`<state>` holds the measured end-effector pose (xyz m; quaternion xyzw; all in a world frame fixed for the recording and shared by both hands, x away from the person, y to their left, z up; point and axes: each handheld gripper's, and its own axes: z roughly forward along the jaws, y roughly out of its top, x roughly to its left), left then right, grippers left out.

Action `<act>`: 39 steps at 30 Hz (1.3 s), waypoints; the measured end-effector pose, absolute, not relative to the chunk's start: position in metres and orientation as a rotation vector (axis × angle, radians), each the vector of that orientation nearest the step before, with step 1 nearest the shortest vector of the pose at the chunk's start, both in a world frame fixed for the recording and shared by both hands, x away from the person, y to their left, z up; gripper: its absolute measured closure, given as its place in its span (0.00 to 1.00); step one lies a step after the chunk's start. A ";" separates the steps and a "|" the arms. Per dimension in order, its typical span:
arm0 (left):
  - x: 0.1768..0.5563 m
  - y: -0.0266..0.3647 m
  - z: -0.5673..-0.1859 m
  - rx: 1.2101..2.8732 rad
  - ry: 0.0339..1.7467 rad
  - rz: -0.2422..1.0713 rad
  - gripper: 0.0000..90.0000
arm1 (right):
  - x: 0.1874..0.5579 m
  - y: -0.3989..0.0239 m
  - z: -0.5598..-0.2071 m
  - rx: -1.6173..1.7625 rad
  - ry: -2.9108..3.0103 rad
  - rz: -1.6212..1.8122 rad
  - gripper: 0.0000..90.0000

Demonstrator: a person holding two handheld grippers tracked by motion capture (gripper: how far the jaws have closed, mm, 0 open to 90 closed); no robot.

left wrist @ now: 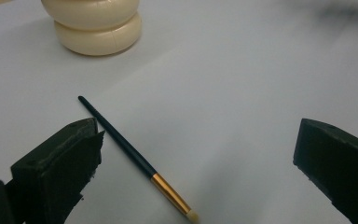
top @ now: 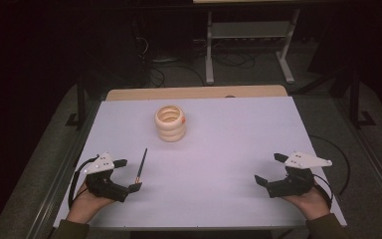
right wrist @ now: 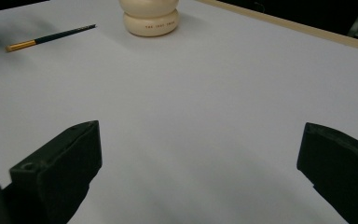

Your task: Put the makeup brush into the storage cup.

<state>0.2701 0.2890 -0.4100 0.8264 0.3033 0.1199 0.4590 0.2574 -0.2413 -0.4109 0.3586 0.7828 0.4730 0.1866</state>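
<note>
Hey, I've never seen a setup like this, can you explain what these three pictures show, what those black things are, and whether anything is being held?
A person sits at a white table and holds a hand-operated gripper in each hand; there is no robot arm. The high view looks down from above: the left gripper shows at the left, the right gripper at the right. The other two pictures come from small cameras that ride on each gripper, so the black blocks at their bottom corners are that gripper's own two jaws. On the table lie a thin brush with a dark handle and gold band, and a cream ribbed holder standing upright farther back. Both grippers stand open and hold nothing; the brush lies between the left jaws.
</note>
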 end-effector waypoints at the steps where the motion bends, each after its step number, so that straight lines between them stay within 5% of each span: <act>1: 0.271 0.289 -0.410 2.038 0.746 0.295 0.00 | 0.258 -0.242 -0.411 1.005 2.203 1.336 0.00; 39: 0.283 0.285 -0.400 2.012 0.770 0.322 0.00 | 0.258 -0.240 -0.404 0.995 2.175 1.360 0.00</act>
